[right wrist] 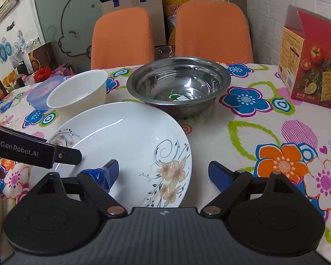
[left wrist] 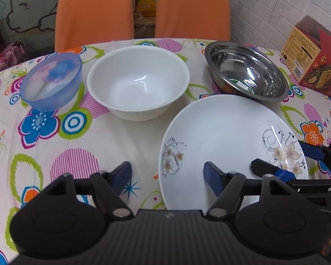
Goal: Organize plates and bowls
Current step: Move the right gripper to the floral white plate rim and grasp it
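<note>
Both the left gripper [left wrist: 167,175] and right gripper [right wrist: 163,172] hang with jaws open and empty over the flowered plate [right wrist: 123,148], which lies on the desk [left wrist: 121,137] before the steel bowl [right wrist: 178,86]; I'd pinch opposite rims squarely.

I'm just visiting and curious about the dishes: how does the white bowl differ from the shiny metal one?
The white bowl is matte and opaque white with a ribbed outer wall; the metal bowl is shiny, reflective steel with a smooth wall. The white bowl looks deeper with steeper sides; the metal bowl is wider and shallower, with a flat flared rim. The metal bowl has a sticker inside; the white bowl shows none. Both stand upright and empty on the floral tablecloth.
</note>
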### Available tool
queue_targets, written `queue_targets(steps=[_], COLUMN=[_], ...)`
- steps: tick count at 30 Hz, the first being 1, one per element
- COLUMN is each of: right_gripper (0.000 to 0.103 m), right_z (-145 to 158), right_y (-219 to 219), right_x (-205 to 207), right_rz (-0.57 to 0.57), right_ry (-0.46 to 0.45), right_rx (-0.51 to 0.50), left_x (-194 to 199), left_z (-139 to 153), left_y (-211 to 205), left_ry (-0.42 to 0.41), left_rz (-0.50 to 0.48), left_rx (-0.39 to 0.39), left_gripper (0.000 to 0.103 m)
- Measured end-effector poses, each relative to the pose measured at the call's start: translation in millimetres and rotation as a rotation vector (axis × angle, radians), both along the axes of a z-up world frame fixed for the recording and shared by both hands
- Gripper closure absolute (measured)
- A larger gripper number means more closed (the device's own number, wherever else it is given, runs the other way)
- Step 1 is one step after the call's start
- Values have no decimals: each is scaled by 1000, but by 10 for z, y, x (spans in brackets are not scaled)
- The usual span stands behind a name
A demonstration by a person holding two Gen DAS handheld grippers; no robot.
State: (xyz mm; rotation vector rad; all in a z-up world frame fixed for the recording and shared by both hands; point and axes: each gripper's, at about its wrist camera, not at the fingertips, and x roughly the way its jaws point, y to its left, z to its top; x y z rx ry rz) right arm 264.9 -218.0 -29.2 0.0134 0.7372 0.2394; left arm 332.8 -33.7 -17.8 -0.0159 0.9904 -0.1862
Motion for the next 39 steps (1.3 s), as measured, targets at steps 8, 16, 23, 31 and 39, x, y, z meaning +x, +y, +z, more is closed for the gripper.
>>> queue_targets(steps=[8,16,23,31,39], right_gripper=[25,23,24,26,25], right_z=[-60,-45,-56,12,131], right_y=[29,192,240,255,280], right_x=[-96,-145,-176,-374,-671], right_rz=[10,51,31,-9,-65], right_ry=[-68,-52,-63,-42,-84], right_rx=[-19,-19,-22,26,32], left_x=[-28,-103,-162,-273,-554], left_z=[-14,-7,-1,48,199], left_y=[12,-48,-148,-104,-129], left_ry=[-21,-21,-55,-5,-39], left_rz=[0,-11,-31,7,-19], left_rx=[-4,-2,-11,-40,-48], left_gripper=[31,31,49,53,53])
